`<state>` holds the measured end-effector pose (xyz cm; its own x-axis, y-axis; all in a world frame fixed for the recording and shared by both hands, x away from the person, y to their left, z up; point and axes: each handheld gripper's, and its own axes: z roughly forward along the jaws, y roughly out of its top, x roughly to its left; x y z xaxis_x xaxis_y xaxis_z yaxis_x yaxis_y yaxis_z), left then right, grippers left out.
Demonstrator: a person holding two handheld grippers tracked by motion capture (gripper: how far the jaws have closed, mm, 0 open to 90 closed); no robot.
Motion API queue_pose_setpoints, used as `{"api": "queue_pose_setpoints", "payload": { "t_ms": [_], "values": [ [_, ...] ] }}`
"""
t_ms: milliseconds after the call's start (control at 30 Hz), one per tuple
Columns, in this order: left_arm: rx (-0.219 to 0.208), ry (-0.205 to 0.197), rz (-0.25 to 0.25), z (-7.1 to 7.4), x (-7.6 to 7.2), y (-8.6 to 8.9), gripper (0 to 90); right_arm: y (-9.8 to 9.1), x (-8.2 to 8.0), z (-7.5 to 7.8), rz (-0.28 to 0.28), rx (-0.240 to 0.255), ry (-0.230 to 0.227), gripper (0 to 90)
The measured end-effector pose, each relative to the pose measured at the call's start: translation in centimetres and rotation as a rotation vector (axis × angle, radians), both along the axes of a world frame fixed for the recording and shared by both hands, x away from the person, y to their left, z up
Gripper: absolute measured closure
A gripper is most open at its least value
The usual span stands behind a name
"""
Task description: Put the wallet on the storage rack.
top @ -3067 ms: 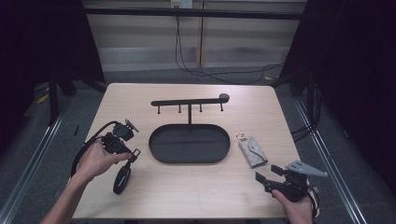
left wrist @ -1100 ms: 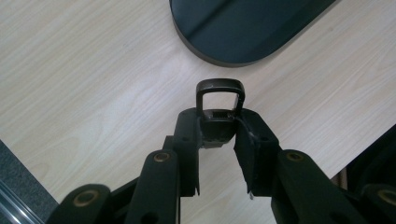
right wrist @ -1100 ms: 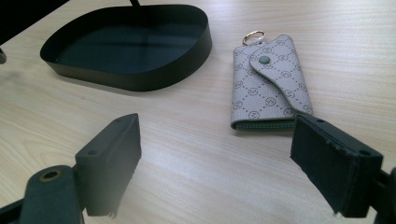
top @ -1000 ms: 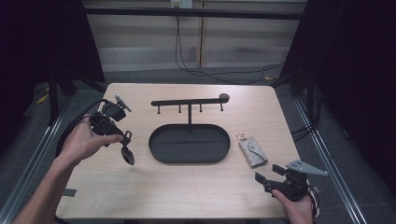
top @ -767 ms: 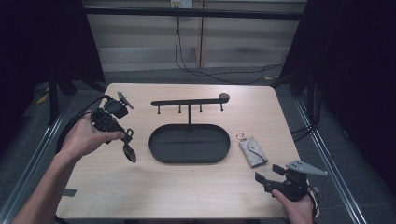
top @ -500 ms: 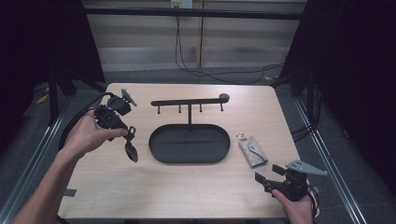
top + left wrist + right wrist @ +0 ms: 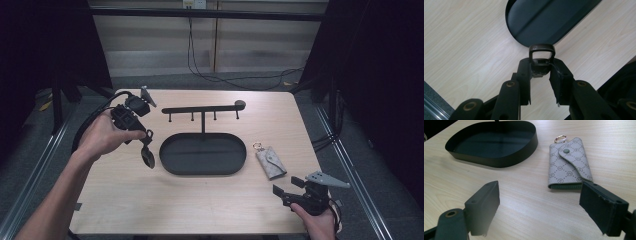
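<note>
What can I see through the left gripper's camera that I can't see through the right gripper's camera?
The left gripper view gives a close look at the left gripper, shut on a dark key fob with a loop at its top, held above the wooden table.

The right gripper view gives the right gripper with its jaws wide open and nothing between them, and beyond it a grey patterned key pouch with a metal ring, lying flat.

Both show the black oval tray and the table.

Dark looped fob (clamped) above table.
</note>
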<state>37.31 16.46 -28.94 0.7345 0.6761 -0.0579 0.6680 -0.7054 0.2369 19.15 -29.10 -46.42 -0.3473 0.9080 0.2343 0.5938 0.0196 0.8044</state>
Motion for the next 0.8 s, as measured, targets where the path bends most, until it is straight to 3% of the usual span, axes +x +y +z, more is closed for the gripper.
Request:
{"api": "queue_pose_setpoints", "payload": {
  "t_ms": [800],
  "values": [
    [0.049,0.040,-0.012,0.9,3.0,-3.8,70.7,-0.1,0.0,0.0,0.010,0.015,0.008,14.9]
  ]
}}
